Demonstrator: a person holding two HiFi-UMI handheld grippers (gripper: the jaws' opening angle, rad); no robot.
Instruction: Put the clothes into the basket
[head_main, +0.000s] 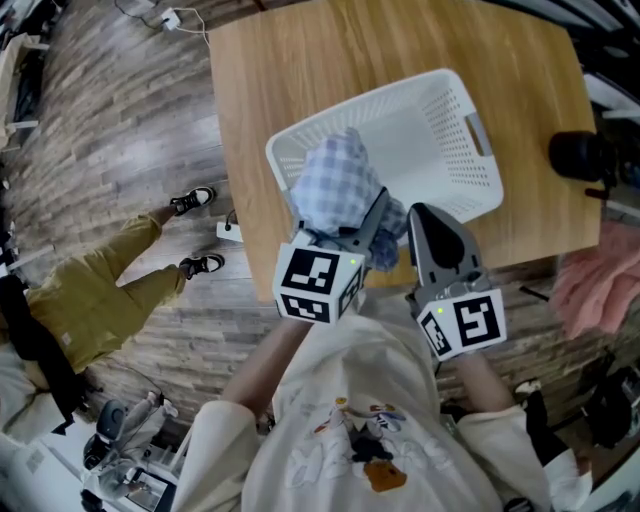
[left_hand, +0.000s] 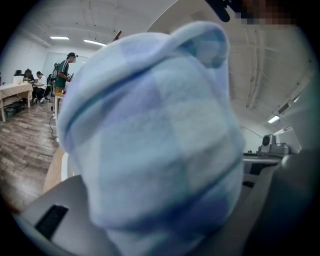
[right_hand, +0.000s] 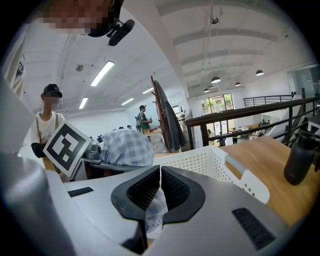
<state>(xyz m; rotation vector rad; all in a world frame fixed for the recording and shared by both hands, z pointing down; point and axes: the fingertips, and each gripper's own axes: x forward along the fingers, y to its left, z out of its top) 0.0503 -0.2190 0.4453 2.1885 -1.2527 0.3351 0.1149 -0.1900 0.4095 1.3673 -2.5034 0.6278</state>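
A blue-and-white checked garment (head_main: 335, 190) is bunched up over the near left corner of the white slotted basket (head_main: 445, 135), which stands on the wooden table (head_main: 300, 60). My left gripper (head_main: 350, 225) is shut on the bundle. In the left gripper view the cloth (left_hand: 150, 130) fills the space between the jaws and hides their tips. My right gripper (head_main: 425, 220) sits just right of it at the basket's near rim, its pads (right_hand: 172, 187) shut on a small fold of the same cloth (right_hand: 156, 210). The right gripper view shows the bundle (right_hand: 125, 147) above the basket wall (right_hand: 200, 162).
A black bottle (head_main: 580, 155) stands at the table's right edge, right of the basket (right_hand: 300, 157). A pink cloth (head_main: 595, 280) lies off the table at the right. A person in khaki trousers (head_main: 100, 290) stands on the floor to the left.
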